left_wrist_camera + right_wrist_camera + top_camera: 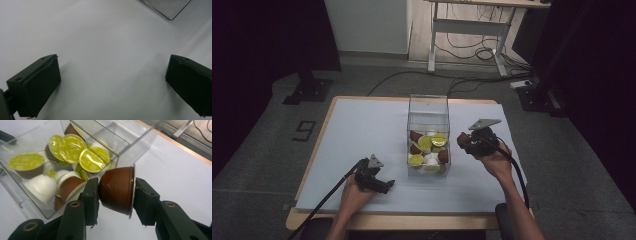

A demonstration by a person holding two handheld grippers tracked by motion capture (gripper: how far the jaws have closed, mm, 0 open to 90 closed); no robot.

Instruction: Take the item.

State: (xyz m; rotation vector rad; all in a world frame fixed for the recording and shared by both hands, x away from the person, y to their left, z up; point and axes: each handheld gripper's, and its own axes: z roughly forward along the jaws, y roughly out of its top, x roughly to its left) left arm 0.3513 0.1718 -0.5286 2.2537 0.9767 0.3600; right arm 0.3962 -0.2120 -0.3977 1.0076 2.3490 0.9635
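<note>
The tabletop [362, 125], covered in a pale sheet, carries a clear plastic box [428, 107] near its middle, loaded with coffee capsules [91, 160] — green-lidded, brown and white ones lying jumbled together. The left gripper [384, 186] rests low on the sheet, well apart from the box on its left side, its jaws spread wide with nothing between them. The right gripper [115, 192] is raised just beside the box's right wall, jaws narrowed and clamped on a brown capsule [117, 190] — one pad against its base, the other against its foil lid, the capsule lying on its side.
</note>
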